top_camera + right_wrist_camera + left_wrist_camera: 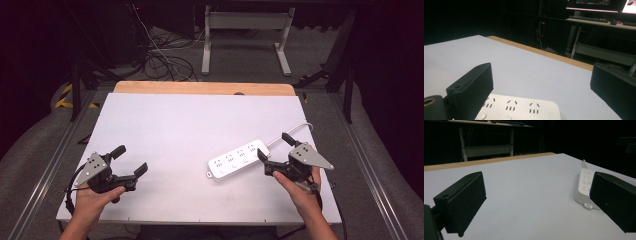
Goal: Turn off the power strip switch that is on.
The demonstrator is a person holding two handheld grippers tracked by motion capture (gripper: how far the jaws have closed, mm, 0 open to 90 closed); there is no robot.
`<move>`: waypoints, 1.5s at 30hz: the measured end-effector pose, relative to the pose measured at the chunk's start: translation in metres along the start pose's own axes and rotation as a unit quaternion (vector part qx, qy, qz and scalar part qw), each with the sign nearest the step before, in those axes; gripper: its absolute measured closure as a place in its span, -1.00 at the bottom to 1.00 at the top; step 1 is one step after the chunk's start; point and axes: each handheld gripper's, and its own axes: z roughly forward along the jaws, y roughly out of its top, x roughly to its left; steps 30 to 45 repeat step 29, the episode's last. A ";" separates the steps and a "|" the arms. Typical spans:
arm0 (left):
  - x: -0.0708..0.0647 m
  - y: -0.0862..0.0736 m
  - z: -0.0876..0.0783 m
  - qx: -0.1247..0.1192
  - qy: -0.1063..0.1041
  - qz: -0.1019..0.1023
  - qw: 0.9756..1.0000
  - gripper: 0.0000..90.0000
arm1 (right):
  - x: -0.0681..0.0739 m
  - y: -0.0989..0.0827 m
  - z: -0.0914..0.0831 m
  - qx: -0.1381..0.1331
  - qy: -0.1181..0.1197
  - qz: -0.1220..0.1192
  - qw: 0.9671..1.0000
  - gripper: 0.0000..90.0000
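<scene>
A white power strip [239, 159], its face patterned with rows of small dark socket slots and pale round buttons, lies on a plain white table [190, 120] edged along the far side by a light wooden strip. Its cord [295, 131] is white too. The left gripper [129, 162] and right gripper [274, 146] are black, each topped with a grey three-cornered plate; the ribbed fingers [471, 87] are matt black. The floor [40, 145] beyond is grey, with yellow-and-black hazard striping at far left.
</scene>
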 end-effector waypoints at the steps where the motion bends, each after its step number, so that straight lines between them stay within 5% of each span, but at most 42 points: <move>1: 0.000 0.000 0.000 0.000 0.000 0.000 1.000 -0.98 | 0.000 0.000 0.000 0.000 0.000 -0.001 1.000 -0.88; 45: 0.000 0.000 0.001 0.000 -0.002 0.000 1.000 -0.98 | 0.002 -0.001 0.001 0.004 0.002 -0.007 1.000 -0.83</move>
